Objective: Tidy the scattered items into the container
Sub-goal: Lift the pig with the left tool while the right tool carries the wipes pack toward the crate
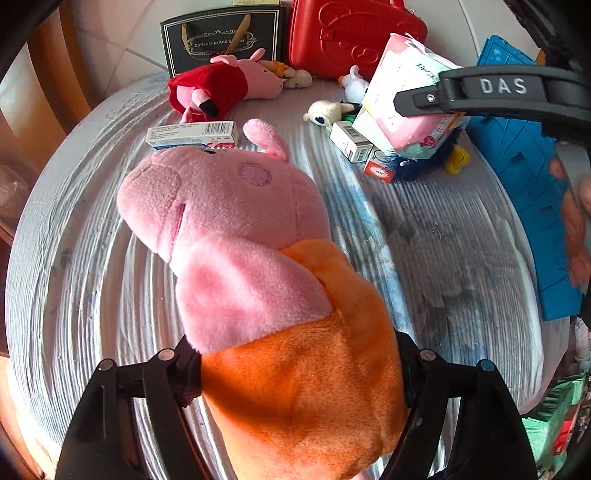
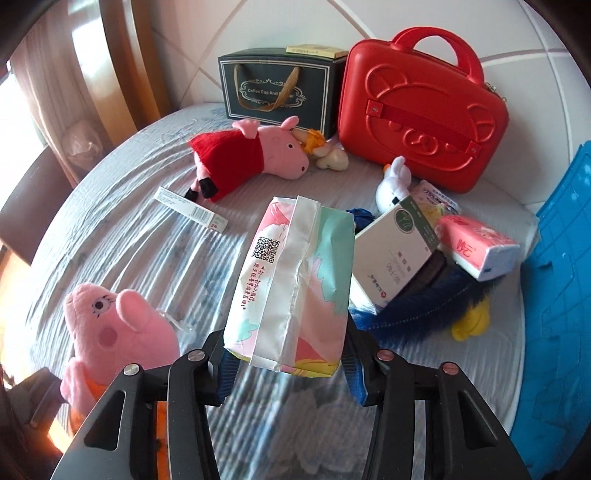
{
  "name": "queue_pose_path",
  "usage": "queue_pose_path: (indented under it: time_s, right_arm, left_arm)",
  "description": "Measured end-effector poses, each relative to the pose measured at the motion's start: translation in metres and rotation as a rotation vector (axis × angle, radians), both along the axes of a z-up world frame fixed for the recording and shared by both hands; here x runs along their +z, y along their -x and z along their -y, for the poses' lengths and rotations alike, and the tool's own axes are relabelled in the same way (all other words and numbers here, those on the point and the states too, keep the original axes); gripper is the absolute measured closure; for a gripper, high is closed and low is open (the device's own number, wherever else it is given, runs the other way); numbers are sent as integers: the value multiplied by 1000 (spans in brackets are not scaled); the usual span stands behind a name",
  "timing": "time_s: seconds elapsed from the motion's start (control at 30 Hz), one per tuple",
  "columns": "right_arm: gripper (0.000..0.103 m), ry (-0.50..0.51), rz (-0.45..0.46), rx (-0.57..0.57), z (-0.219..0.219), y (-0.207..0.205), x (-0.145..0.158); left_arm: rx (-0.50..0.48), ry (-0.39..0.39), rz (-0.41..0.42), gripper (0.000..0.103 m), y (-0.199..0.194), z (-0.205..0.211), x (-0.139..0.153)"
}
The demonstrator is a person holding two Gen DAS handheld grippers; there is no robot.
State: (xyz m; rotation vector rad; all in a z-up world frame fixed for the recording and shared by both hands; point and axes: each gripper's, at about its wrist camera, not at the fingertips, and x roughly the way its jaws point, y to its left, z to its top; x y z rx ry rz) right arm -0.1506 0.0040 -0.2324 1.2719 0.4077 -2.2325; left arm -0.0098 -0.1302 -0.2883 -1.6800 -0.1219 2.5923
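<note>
Pointing its snout away from the camera, the pig toy (image 1: 236, 236) runs lengthwise above the bed (image 1: 92, 240), its orange body clamped in the left gripper (image 1: 301, 373). The right gripper (image 2: 291, 373) pinches a tissue pack (image 2: 295, 280) standing lengthwise, near the blue crate (image 2: 561, 295).

This is a home bedroom. The work surface is a bed (image 2: 110, 236) under a striped, wrinkled sheet, set against a white padded headboard (image 2: 369, 22) with stitched diamond seams. Curtains (image 2: 48, 74) hang by wooden trim on the left. Household clutter fits: pig plush toys (image 2: 255, 155), a red bear-embossed case (image 2: 424, 122), a gift box (image 2: 277, 92) (labelled for a coffee cup) and tissue packs (image 2: 476, 251).
</note>
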Motion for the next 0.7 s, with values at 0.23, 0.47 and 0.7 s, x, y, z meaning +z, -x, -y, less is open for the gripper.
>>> queue_pose_path:
  time_s: [0.23, 0.47, 0.7]
  right_arm:
    - [56, 32, -51, 27, -39, -32, 44]
    - [56, 46, -71, 42, -81, -58, 69]
    - [56, 117, -131, 40, -130, -80, 117]
  left_arm:
    - [6, 29, -67, 27, -7, -16, 42]
    - [-3, 68, -142, 27, -16, -39, 84]
    - [11, 100, -208, 27, -23, -55, 126]
